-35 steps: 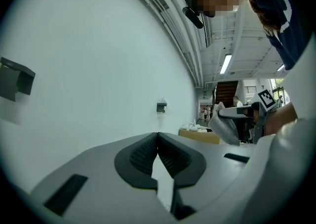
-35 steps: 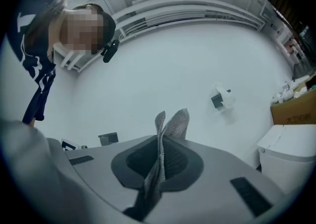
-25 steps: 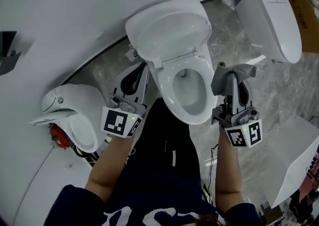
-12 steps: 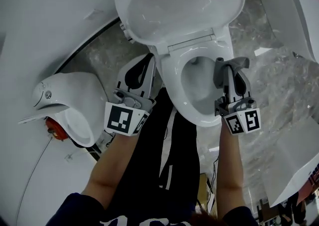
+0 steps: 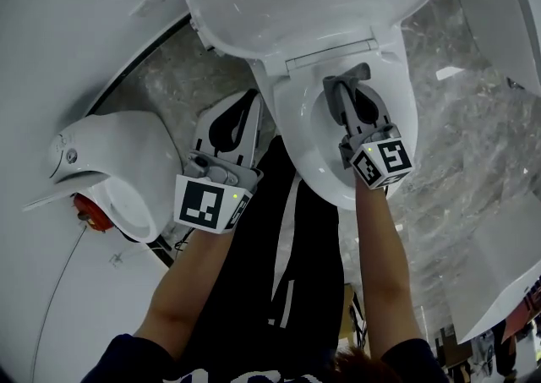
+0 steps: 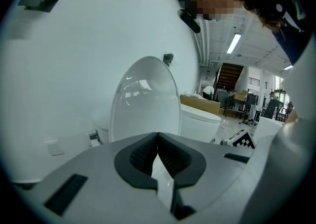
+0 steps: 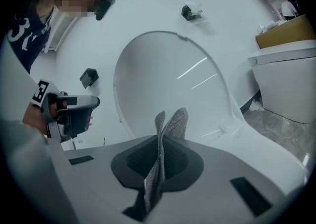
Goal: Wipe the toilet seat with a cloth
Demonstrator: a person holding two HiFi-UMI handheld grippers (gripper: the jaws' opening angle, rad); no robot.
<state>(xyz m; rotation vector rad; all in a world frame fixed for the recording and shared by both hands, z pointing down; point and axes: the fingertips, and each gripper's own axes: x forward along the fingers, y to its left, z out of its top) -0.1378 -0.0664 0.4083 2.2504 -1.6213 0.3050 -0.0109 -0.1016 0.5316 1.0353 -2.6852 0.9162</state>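
Masking toilet seat (image 5: 293,123): right gripper (image 5: 345,90), cloth (image 7: 169,123)

No brand, label or sign can be read. The dark shirt (image 7: 22,32) carries large white print, perhaps a "3", cut off at the edge; in the head view it is illegible.

Left gripper (image 5: 251,101): jaws together, empty, held low. Right gripper (image 5: 345,85): arm extended forward, jaws clamped on cloth (image 7: 172,121).
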